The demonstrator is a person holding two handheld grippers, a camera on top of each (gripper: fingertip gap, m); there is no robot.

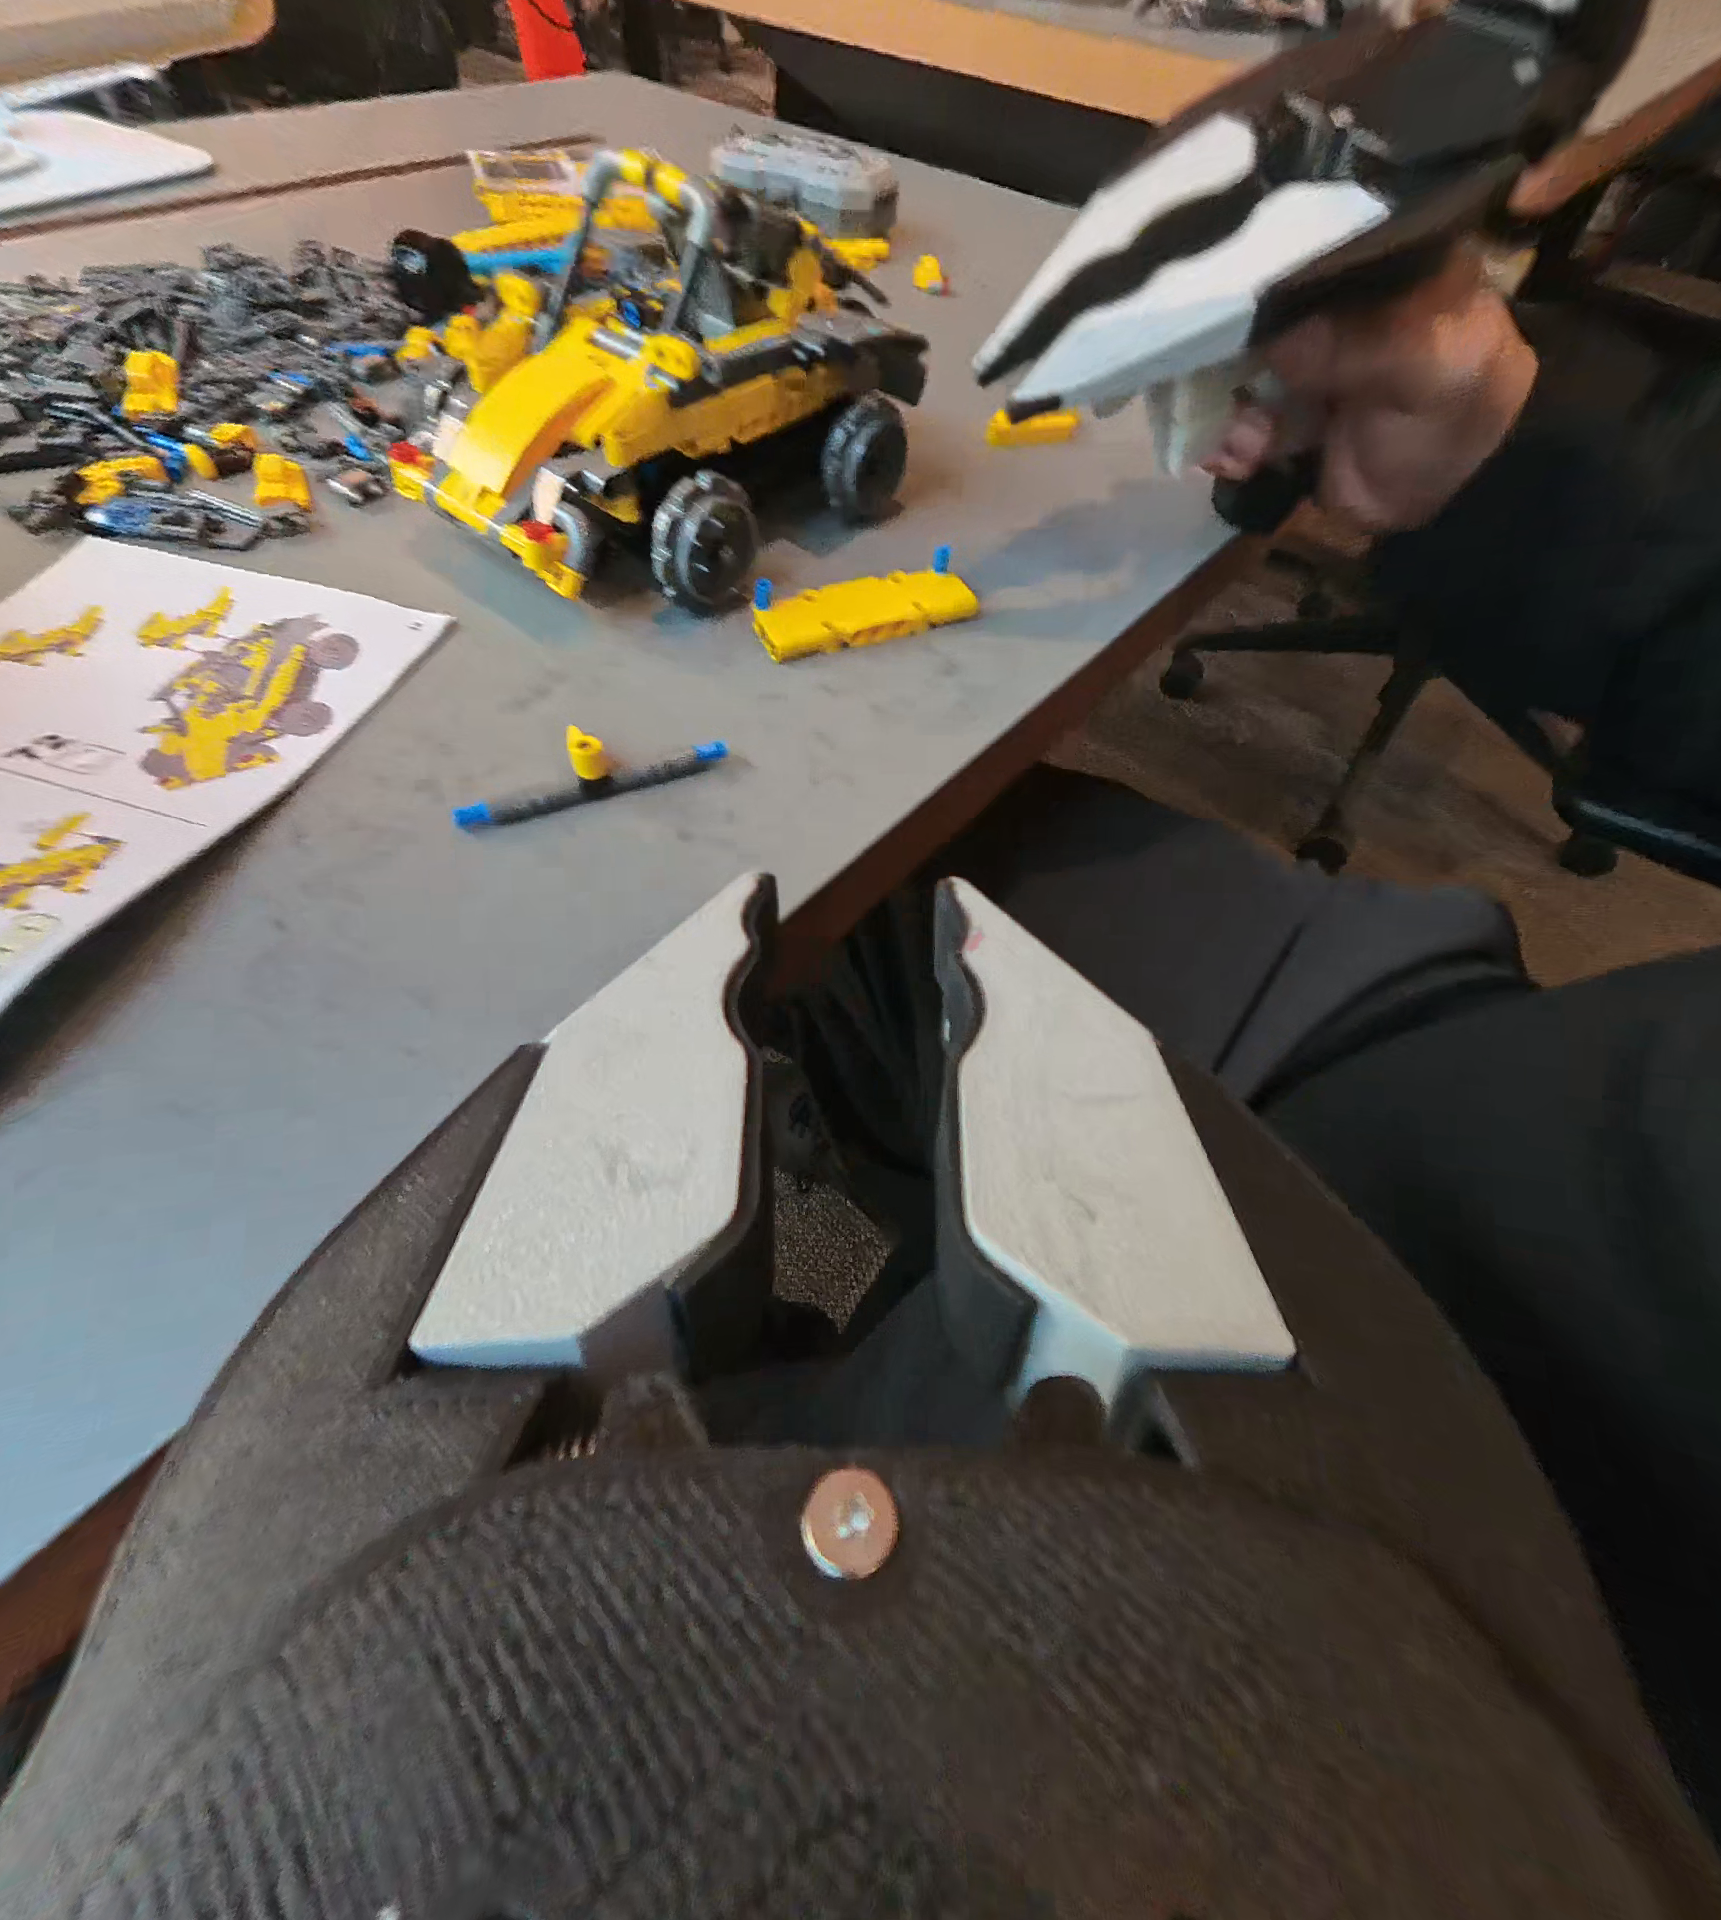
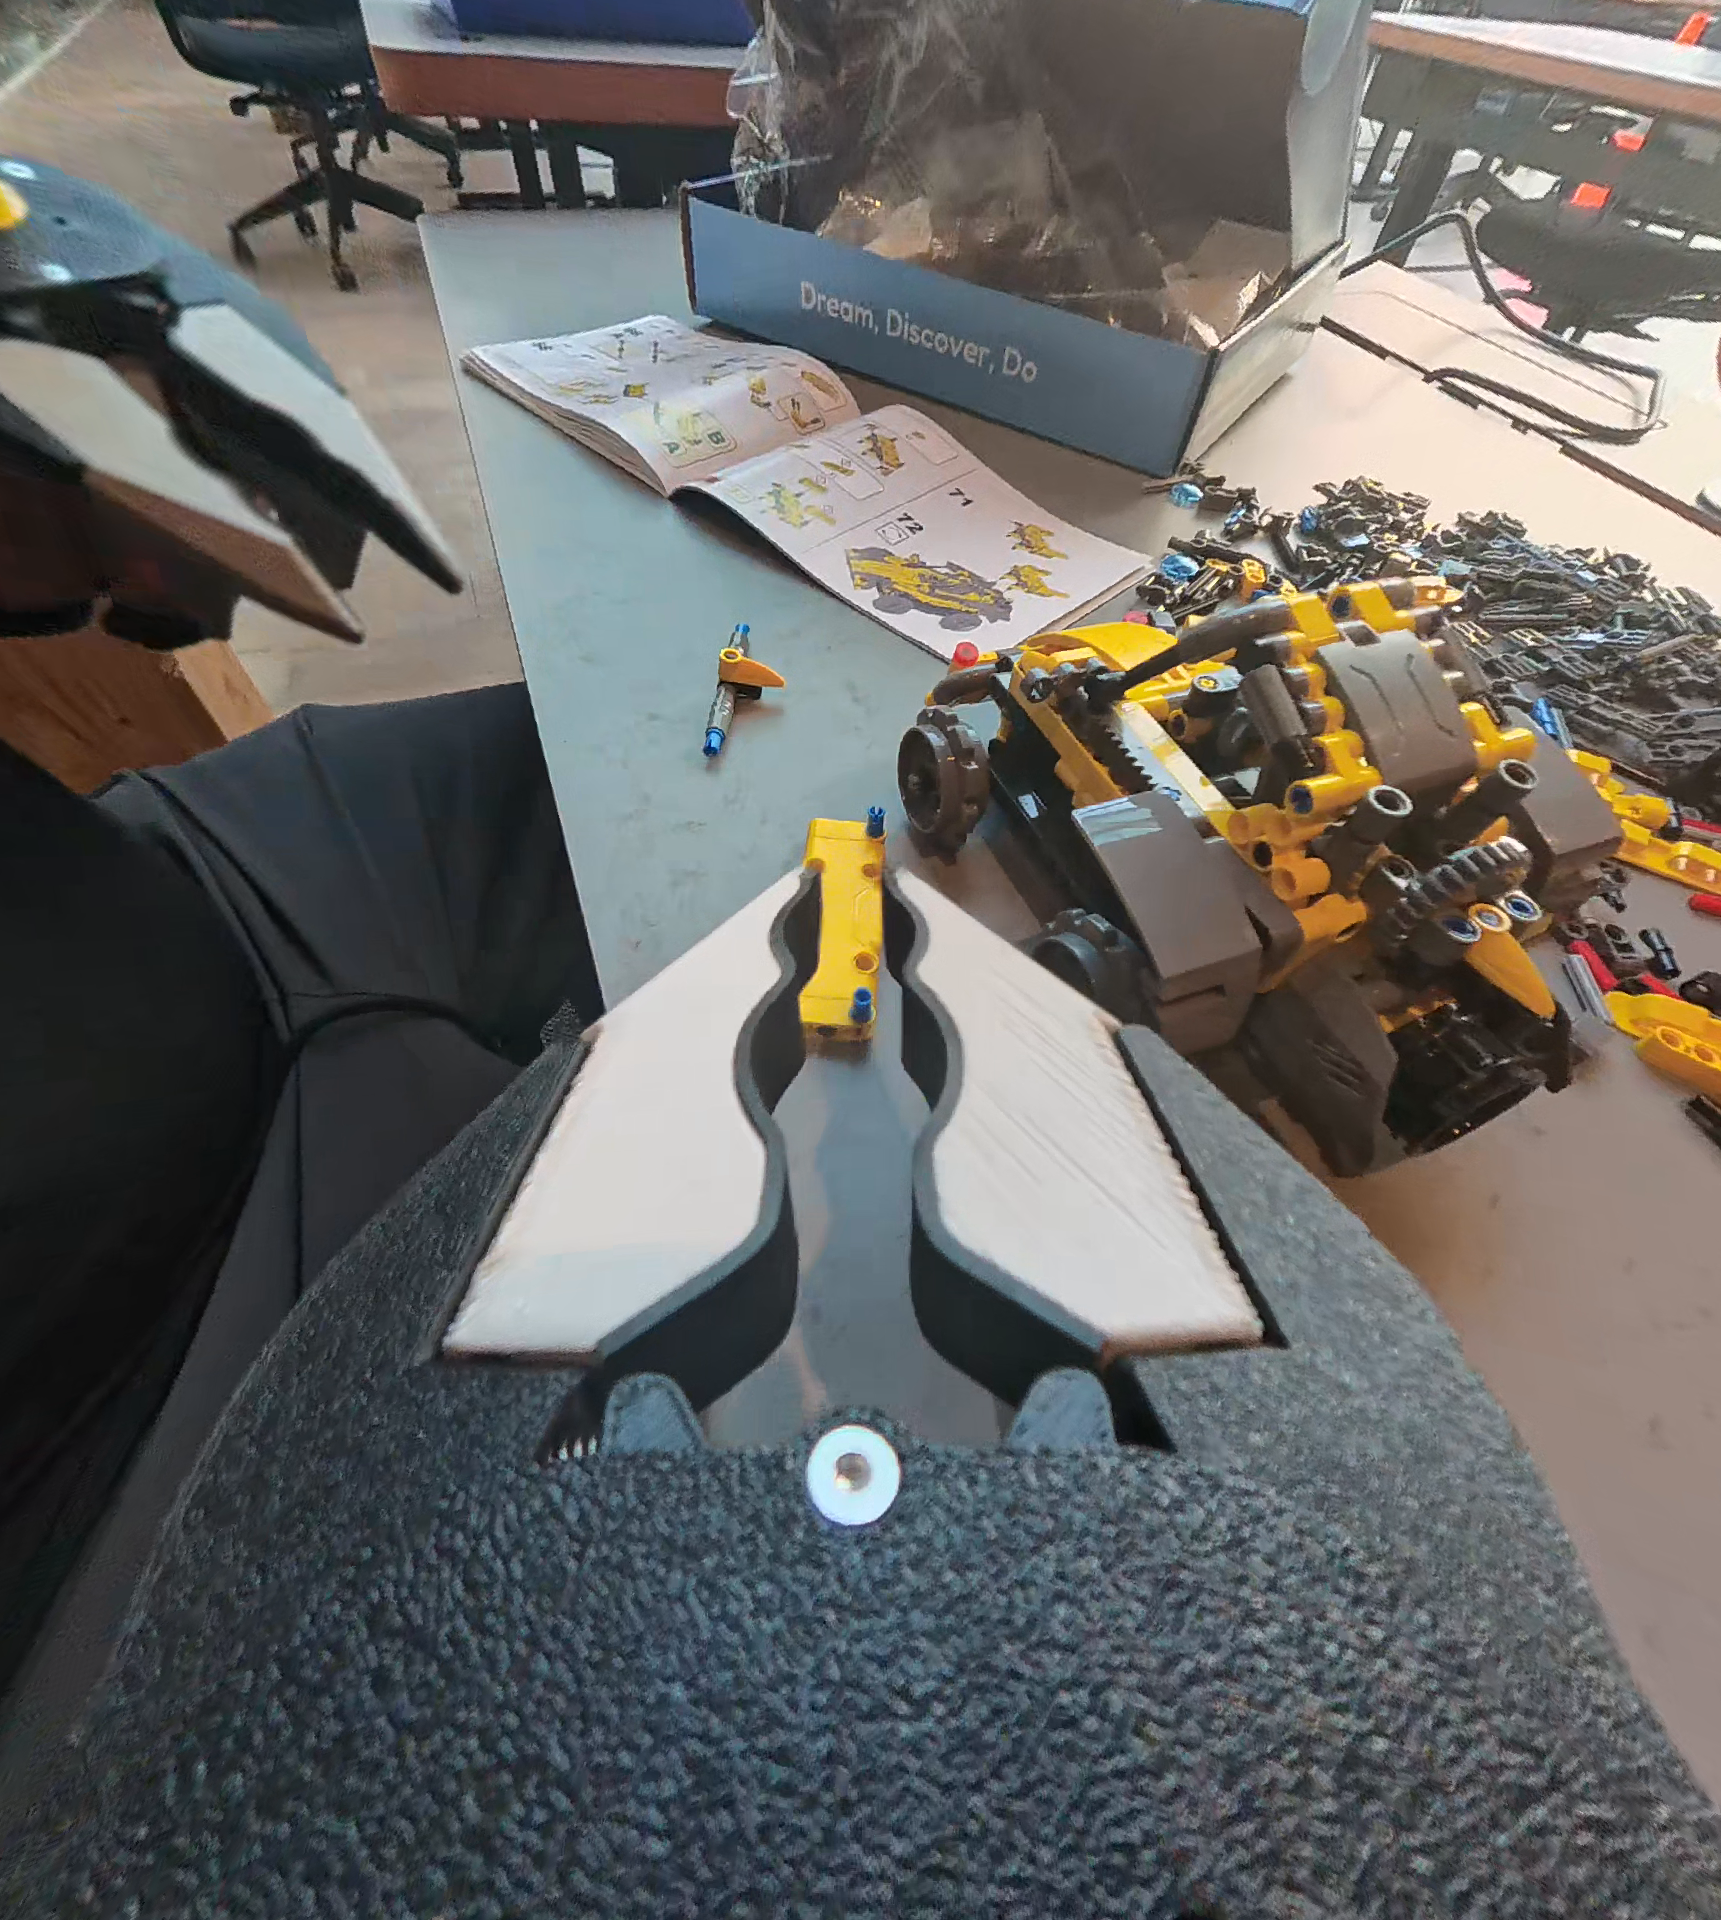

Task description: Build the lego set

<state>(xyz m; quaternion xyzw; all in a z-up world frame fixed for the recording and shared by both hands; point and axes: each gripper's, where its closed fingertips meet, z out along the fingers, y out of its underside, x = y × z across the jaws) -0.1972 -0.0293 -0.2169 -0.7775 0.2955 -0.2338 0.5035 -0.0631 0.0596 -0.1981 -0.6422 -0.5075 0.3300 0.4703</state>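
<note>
My left gripper is open and empty, held low over the near edge of the grey table. It also shows in the right wrist view, in the air at the upper left. My right gripper is narrowly open and empty. It hovers above a yellow beam with blue pins that lies on the table and shows through the gap between the fingers. In the left wrist view the right gripper is up in the air to the right, and the beam lies beside a yellow and grey brick-built vehicle.
The vehicle stands right of the beam. A pile of dark loose parts lies behind it. An open instruction booklet, a black axle with a yellow piece and a blue box are on the table. Office chairs stand beyond the edge. One gripper's finger ends stand about 15 centimeters off the other's.
</note>
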